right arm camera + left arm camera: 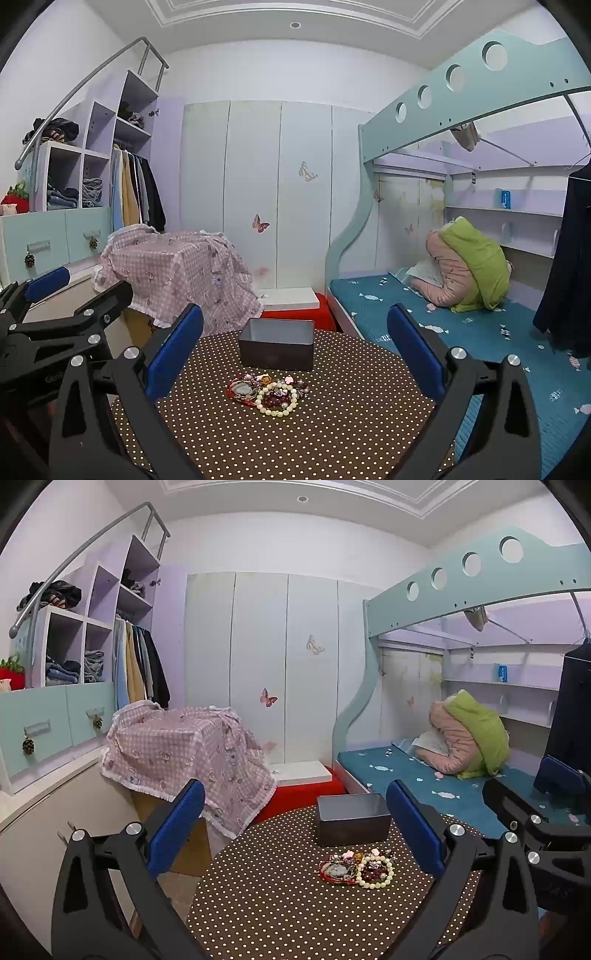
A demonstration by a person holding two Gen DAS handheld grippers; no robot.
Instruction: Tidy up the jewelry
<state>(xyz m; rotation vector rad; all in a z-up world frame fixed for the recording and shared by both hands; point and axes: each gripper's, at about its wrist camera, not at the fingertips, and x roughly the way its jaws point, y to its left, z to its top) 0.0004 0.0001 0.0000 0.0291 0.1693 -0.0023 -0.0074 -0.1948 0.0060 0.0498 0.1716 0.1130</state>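
Observation:
A small heap of jewelry (356, 869) (267, 392), with a cream bead bracelet (375, 875) (277, 400) and red cords, lies on a round brown table with white dots (280, 904) (332, 417). Behind the heap stands an open grey metal box (352, 821) (277, 343), whose inside shows nothing. My left gripper (295, 827) hovers open over the near side of the table, nothing between its blue pads. My right gripper (295, 347) is likewise open and holds nothing. Each gripper shows at the edge of the other's view.
A bunk bed with a blue mattress (461, 332) and folded green and pink bedding (469, 269) stands to the right. A box draped in pink checked cloth (184, 753) sits left of the table, with a red stool (303, 794) and white wardrobe (284, 664) behind.

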